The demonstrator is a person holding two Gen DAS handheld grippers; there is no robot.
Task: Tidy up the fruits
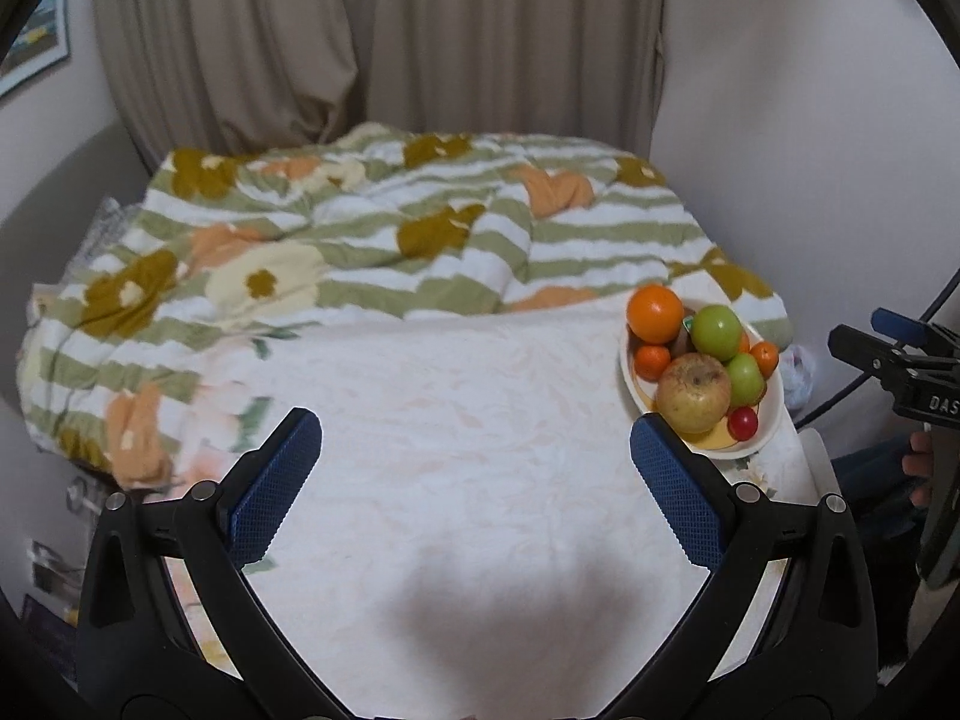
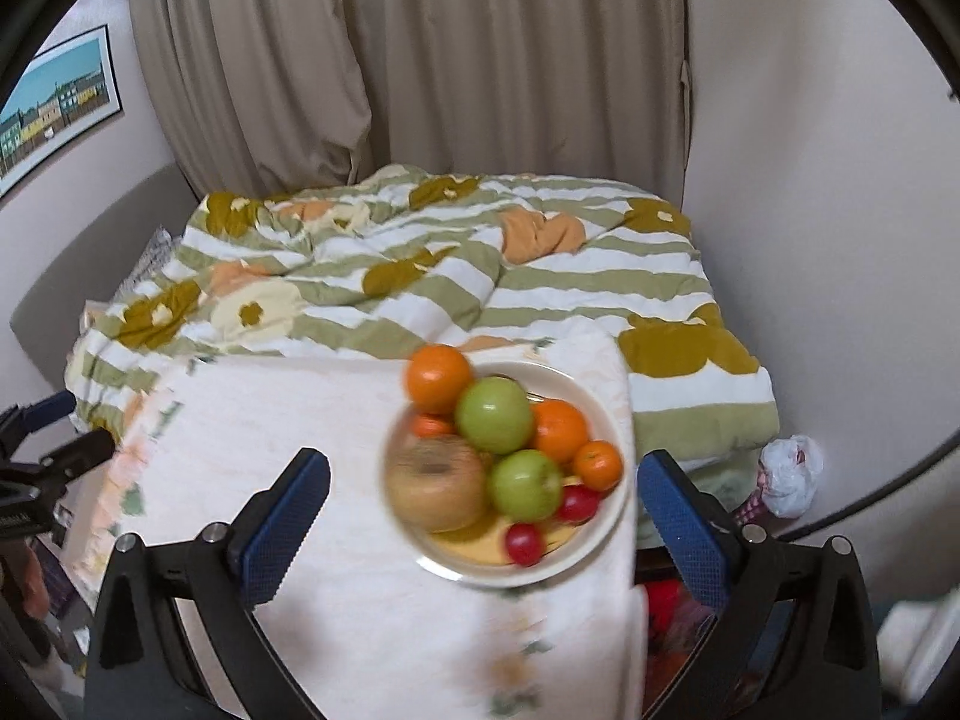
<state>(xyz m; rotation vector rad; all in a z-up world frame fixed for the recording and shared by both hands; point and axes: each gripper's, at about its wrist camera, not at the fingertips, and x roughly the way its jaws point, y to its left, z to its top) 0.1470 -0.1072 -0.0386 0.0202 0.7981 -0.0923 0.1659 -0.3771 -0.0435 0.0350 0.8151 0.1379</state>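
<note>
A cream plate (image 2: 609,420) of fruit sits near the right edge of a white-clothed table (image 1: 456,420). It holds a big orange (image 2: 438,378), two green apples (image 2: 493,412), a brownish-yellow apple (image 2: 435,483), small oranges (image 2: 597,465) and two red cherry-like fruits (image 2: 524,543). My right gripper (image 2: 483,504) is open and empty, its jaws standing either side of the plate, above it. My left gripper (image 1: 474,468) is open and empty over the bare cloth, left of the plate (image 1: 774,408). The right gripper also shows at the right edge of the left wrist view (image 1: 900,360).
A striped floral quilt (image 1: 384,240) lies bunched on the bed behind the table. Beige curtains (image 2: 420,60) hang at the back. A white plastic bag (image 2: 789,474) lies on the floor right of the table. A picture (image 2: 54,102) hangs on the left wall.
</note>
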